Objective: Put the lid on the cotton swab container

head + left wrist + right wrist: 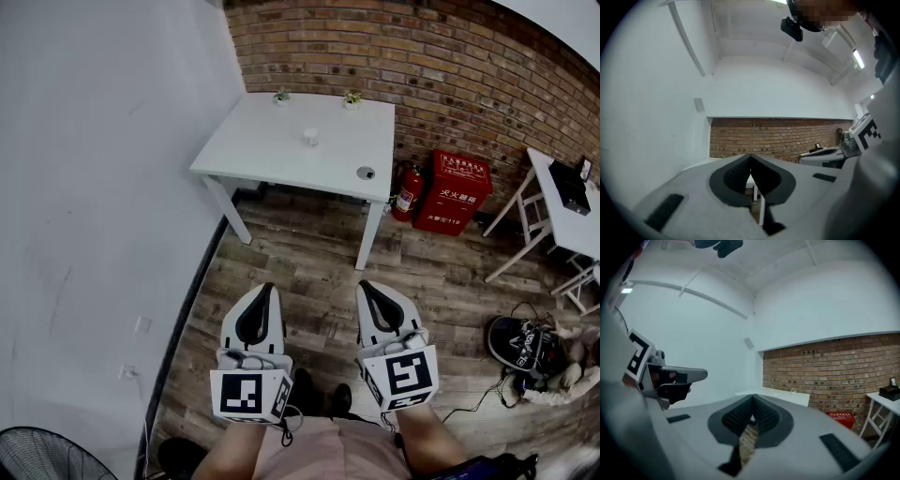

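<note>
Holding both tools level and side by side, the person stands well short of the white worktop [272,150], over the plank floor [309,253]. The left gripper [268,287] is closed with nothing between its jaws, and the right gripper [365,285] is closed and empty too. Neither touches anything. A small white cotton swab container [309,138] stands upright near the middle of the worktop. A round grey disc [366,172] lies apart from it, near the worktop's front right corner. Two little potted plants [281,96] sit along the worktop's far edge, by the brick wall [450,75].
</note>
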`<state>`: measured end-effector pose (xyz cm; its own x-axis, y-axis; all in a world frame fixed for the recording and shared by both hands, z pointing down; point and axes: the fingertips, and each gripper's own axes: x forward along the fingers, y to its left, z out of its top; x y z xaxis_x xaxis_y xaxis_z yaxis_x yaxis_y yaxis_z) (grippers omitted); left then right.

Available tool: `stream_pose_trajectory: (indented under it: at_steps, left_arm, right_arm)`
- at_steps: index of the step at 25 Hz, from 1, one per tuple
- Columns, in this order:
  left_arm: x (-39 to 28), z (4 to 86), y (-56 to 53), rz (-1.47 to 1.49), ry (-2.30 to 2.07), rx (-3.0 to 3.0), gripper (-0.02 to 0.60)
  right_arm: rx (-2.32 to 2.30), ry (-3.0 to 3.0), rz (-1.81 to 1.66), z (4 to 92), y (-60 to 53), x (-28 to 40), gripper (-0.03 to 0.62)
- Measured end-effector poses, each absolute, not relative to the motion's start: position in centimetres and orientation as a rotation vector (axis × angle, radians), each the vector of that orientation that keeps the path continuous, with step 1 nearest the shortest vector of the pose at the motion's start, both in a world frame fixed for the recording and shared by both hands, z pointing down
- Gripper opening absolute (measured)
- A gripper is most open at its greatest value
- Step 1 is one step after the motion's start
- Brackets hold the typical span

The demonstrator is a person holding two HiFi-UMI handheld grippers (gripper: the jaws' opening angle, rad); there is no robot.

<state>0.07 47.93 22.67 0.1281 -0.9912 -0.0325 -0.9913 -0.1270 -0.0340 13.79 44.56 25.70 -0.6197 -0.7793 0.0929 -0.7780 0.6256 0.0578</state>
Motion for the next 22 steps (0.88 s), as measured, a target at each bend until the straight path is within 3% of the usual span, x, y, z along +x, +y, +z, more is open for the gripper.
stream_pose_trajectory:
  at_steps: [10, 11, 12, 22]
  left_arm:
    - [0.9, 22.9, 47.8, 0.016, 2.092, -2.287, 0.002]
    - [1.0, 22.8, 47.7, 0.029, 2.095, -2.285, 0.107]
    - [1.2, 22.8, 47.6, 0.042, 2.091, -2.292, 0.196]
    - [0.7, 24.5, 45.0, 0.043, 2.113, -2.313, 0.204]
  right_arm:
    - [1.34, -2.778, -0.011, 25.4, 44.0, 15.2, 0.014]
    - [1.327, -2.784, -0.013, 25.3, 44.0, 15.2, 0.129]
    - [1.312, -2.784, -0.02, 25.4, 43.9, 15.2, 0.184]
    - [1.3, -2.74, -0.027, 27.2, 40.5, 15.0, 0.183]
